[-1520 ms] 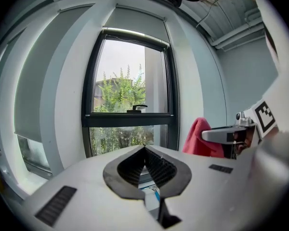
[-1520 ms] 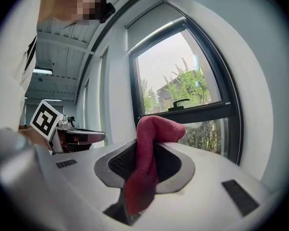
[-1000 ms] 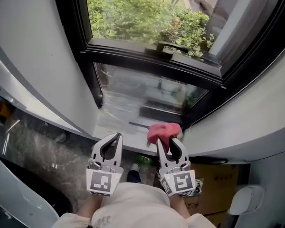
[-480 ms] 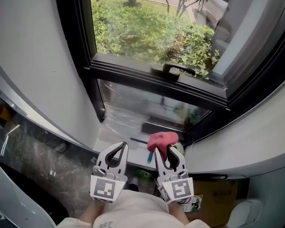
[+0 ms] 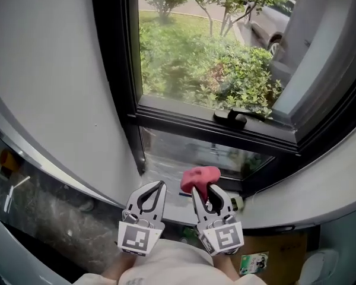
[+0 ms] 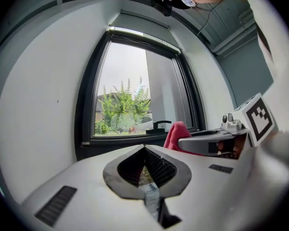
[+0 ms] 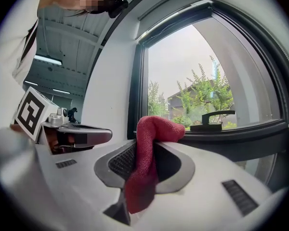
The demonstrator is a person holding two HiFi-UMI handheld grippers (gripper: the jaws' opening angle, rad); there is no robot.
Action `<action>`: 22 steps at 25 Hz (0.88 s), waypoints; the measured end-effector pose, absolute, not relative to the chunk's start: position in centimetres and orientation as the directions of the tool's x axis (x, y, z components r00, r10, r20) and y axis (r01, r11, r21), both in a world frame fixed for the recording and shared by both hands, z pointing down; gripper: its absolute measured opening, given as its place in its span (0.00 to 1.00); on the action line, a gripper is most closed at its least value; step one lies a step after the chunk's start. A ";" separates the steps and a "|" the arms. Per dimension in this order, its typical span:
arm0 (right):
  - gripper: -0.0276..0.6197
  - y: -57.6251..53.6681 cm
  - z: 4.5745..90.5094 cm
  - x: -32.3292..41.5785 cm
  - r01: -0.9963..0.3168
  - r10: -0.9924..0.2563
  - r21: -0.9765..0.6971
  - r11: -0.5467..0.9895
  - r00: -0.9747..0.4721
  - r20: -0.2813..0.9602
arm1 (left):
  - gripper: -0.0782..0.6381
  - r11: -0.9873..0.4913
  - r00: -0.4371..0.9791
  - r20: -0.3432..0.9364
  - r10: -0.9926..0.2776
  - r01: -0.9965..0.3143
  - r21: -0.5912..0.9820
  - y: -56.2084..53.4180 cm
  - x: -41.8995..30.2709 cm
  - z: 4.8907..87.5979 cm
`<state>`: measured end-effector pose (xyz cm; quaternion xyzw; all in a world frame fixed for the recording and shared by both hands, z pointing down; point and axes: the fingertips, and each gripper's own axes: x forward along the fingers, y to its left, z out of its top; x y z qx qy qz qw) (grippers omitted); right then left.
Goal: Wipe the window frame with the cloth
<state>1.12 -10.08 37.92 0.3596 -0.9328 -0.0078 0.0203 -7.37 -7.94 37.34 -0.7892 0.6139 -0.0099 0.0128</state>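
The red cloth (image 5: 200,176) is bunched in the jaws of my right gripper (image 5: 196,190), which is shut on it; a fold sticks out past the tips. In the right gripper view the cloth (image 7: 154,128) hangs down between the jaws of that gripper (image 7: 145,147). My left gripper (image 5: 161,184) is beside it on the left, shut and empty, with its tips (image 6: 144,147) meeting. The black window frame (image 5: 213,127) lies ahead and above, its lower rail (image 7: 241,134) carrying a black handle (image 5: 231,117). Both grippers are short of the frame, apart from it.
A grey wall (image 5: 53,88) curves on the left. A lower glass pane (image 5: 196,153) sits under the rail, above a pale sill (image 5: 166,177). Dark marble floor (image 5: 41,209) is at lower left, a cardboard box (image 5: 267,257) at lower right. Shrubs (image 5: 225,70) and a car (image 5: 267,22) are outside.
The window frame has slid down and to the right in the head view. Both grippers sit lower and closer together, the cloth still in the right one.
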 end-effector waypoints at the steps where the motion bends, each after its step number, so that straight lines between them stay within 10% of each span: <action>1: 0.20 -10.2 37.7 0.2 -0.672 -0.673 0.033 0.740 -0.739 0.026 | 0.12 -0.245 0.245 -0.004 -0.969 -0.969 -0.034 -8.3 -8.3 37.1; 22: 0.20 -12.6 34.0 -7.4 -0.634 -0.633 0.099 0.767 -0.772 -0.046 | 0.12 -0.265 0.265 0.015 -0.964 -0.962 -0.067 -8.4 -14.1 37.0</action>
